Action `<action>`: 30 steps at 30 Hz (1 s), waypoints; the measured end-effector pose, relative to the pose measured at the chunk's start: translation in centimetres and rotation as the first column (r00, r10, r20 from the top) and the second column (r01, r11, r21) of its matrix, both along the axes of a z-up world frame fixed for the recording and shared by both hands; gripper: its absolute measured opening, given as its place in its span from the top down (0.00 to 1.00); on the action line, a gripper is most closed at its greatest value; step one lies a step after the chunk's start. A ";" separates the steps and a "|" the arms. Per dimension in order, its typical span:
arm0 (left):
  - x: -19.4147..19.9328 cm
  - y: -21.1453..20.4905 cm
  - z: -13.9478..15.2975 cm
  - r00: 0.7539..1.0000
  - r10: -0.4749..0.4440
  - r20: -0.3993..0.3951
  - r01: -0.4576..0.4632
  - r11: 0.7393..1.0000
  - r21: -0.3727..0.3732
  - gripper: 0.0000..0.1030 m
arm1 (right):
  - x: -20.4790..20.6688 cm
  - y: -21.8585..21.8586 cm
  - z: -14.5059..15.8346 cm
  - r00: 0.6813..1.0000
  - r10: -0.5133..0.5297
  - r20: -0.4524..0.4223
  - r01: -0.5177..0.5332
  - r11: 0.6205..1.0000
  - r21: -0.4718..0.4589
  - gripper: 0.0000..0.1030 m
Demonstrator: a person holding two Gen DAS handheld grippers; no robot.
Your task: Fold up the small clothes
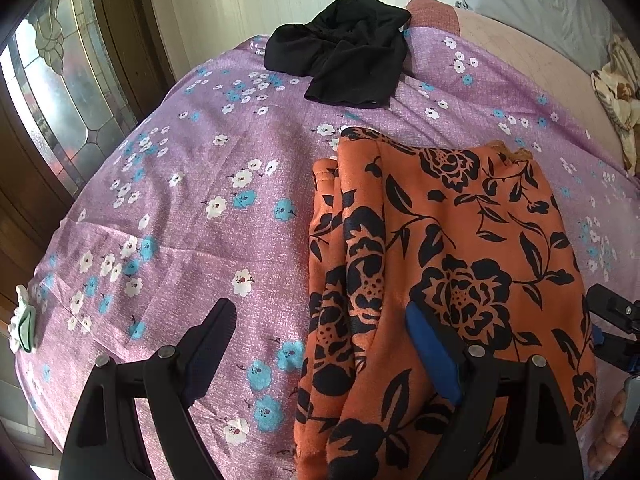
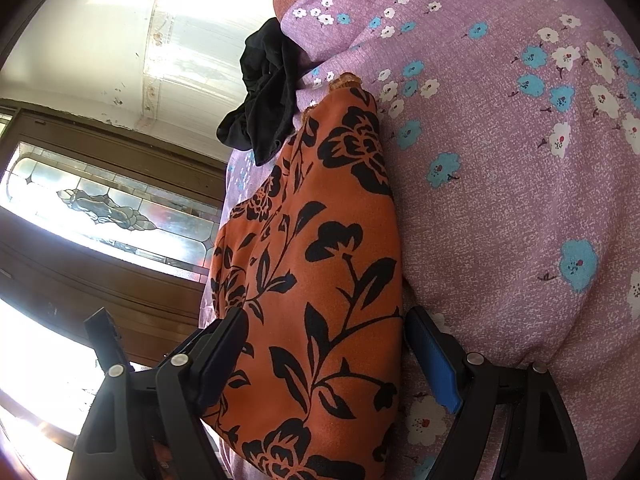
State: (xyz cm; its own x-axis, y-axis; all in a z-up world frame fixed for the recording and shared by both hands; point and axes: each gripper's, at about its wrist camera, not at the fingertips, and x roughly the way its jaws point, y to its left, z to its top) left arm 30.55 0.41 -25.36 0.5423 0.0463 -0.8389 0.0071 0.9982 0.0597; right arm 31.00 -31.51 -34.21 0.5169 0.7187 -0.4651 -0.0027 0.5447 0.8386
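Observation:
An orange garment with black flowers (image 1: 440,248) lies folded on the purple floral sheet (image 1: 180,208); it also shows in the right wrist view (image 2: 312,272). My left gripper (image 1: 320,320) is open above its near left edge, one finger over the sheet, the other over the cloth. My right gripper (image 2: 324,320) is open, tilted sideways, with its jaws on either side of the garment's near right edge. A crumpled black garment (image 1: 344,60) lies at the far side, and it shows in the right wrist view (image 2: 264,88).
A wooden door with stained glass (image 1: 52,92) stands at the left. A beige floral cloth (image 1: 620,92) lies at the far right. A white and green item (image 1: 22,324) sits at the sheet's left edge.

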 end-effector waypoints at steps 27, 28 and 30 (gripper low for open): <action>-1.2 4.0 0.8 0.996 -0.089 -0.011 0.078 0.913 -0.400 0.09 | -0.1 0.7 0.3 1.000 0.009 0.025 -0.008 1.000 -0.030 0.23; -0.7 3.6 0.1 0.995 -0.088 -0.045 0.065 0.925 -0.374 0.09 | -0.1 1.0 0.3 1.000 0.018 0.022 -0.017 0.999 -0.047 0.23; 0.5 3.1 -1.7 0.988 -0.093 -0.123 0.044 0.934 -0.353 0.09 | -0.1 1.6 0.4 0.999 0.033 0.026 -0.030 0.995 -0.092 0.23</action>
State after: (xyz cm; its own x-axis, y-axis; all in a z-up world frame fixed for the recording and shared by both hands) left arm 31.09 3.50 -27.01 0.4140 -0.2955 -0.8610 0.0599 0.9526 -0.2982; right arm 30.91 -29.96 -33.83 0.5079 0.6902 -0.5155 -0.0432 0.6181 0.7849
